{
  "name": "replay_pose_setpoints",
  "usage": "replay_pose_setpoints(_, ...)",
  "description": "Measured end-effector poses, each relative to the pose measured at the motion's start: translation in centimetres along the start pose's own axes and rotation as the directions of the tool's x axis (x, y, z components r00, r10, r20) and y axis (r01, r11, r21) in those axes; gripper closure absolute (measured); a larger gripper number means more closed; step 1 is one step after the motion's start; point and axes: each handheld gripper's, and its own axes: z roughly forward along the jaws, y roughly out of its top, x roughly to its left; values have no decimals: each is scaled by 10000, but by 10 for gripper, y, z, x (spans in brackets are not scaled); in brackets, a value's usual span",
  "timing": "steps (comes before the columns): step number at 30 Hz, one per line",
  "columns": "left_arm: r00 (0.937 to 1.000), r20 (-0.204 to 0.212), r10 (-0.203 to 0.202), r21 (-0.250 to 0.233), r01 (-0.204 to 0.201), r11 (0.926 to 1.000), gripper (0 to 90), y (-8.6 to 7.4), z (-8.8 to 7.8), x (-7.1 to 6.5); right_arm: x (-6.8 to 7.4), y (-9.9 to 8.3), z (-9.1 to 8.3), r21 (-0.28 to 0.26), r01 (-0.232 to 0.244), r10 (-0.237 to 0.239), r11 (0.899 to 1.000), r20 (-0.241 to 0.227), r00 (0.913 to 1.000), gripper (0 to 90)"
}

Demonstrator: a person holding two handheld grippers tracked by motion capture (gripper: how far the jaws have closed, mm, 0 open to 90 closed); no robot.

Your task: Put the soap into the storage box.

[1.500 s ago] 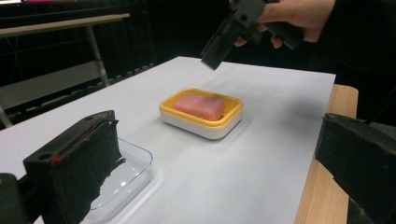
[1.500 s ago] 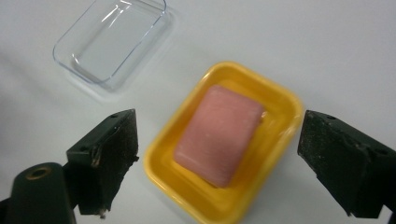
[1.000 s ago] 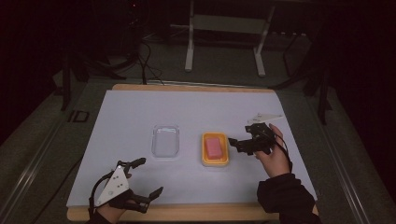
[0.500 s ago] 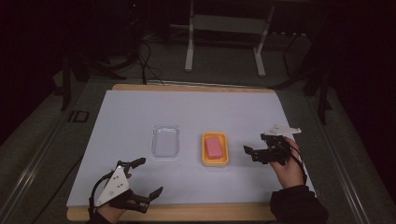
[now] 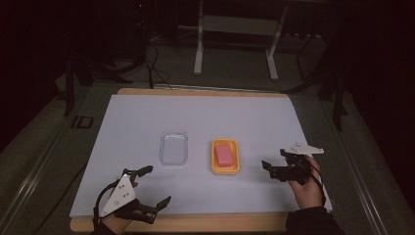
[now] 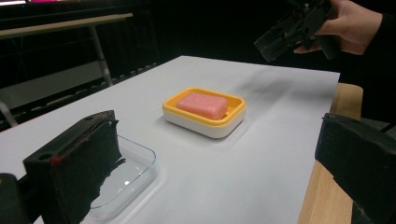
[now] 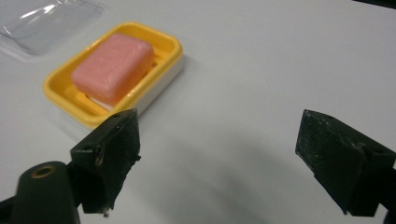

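High view sets out the white surface (image 5: 205, 122) first: near its middle sit a clear plastic lid (image 5: 174, 148) and, just beside it toward the person's right, a yellow soap dish (image 5: 225, 156) with a pink soap bar (image 5: 224, 154) lying in it. The dish and the bar both run lengthwise away from the person, and the lid lies parallel to them.

Of the two tools, the right tool (image 5: 273, 168) is the nearer to the dish. It hangs just off the dish's right side, its jaws pointing left toward it. In the right gripper view the jaws stand wide apart with nothing between them, and the dish (image 7: 112, 74) lies ahead and to the left, clear of the jaw tips.

The left tool (image 5: 155, 188) sits at the near edge of the surface, well apart from the dish and closer to the lid. Its jaws are also spread wide and empty; the left gripper view looks between them across the lid's corner (image 6: 126, 175) toward the dish (image 6: 204, 112).

A short reach leftward would likely bring the right tool over the soap, closing across its short width.
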Motion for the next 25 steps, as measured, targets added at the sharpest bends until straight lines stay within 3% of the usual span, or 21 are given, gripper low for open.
replay_pose_setpoints(9, 10000, 16, -3, -19, 3, 10000, 6, 1, 0, 0, -9, -18, -4, 113, -378, 375, 9992, 264, 9989, 137)
replay_pose_setpoints(25, 9999, 101, -24, -14, 24, 10000, 6, 1, 0, 1, -9, -20, 5, 189, -190, 189, 9996, 50, 9998, 136)
